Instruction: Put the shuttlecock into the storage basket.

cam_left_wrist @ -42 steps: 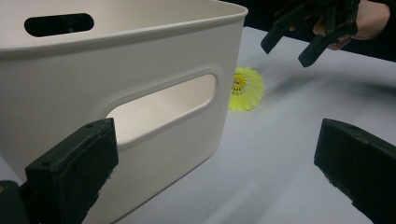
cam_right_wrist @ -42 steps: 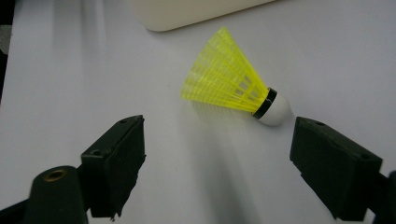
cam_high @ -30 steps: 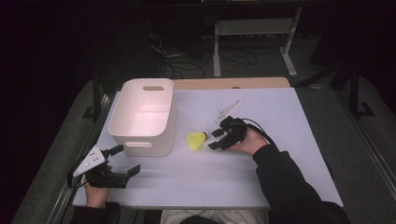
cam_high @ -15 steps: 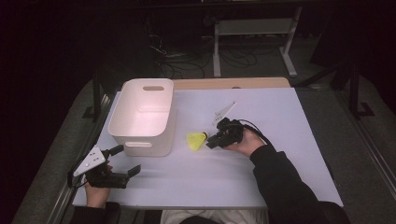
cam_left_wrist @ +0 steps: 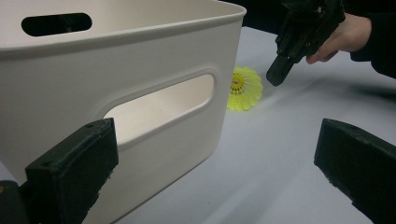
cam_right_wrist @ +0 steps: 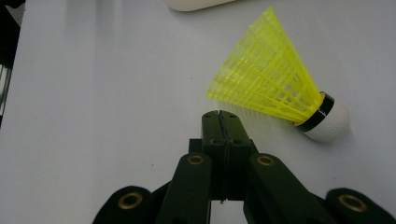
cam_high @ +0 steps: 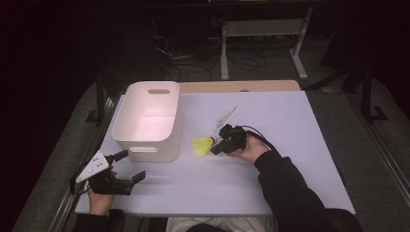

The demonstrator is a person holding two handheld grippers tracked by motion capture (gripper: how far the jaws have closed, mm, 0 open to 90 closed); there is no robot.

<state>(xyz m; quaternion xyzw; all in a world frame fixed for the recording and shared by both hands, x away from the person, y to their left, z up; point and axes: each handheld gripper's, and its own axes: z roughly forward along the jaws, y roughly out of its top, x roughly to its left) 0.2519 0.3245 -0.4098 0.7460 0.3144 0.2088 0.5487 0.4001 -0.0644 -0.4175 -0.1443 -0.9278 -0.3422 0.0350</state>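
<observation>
Right jaws: your right gripper (cam_right_wrist: 219, 114) has its two black jaws pressed flat together on nothing, tips just beside the skirt of the shuttlecock.
Left jaws: your left gripper (cam_high: 131, 166) stands spread wide at the table's near left corner, just short of the tub.
Shuttlecock: the yellow plastic mesh shuttlecock with a white cork tip (cam_right_wrist: 280, 88) lies on its side on the pale table (cam_high: 290, 121).
Tub: the white plastic tub with slotted handles (cam_high: 147, 121) sits just left of the shuttlecock.
</observation>
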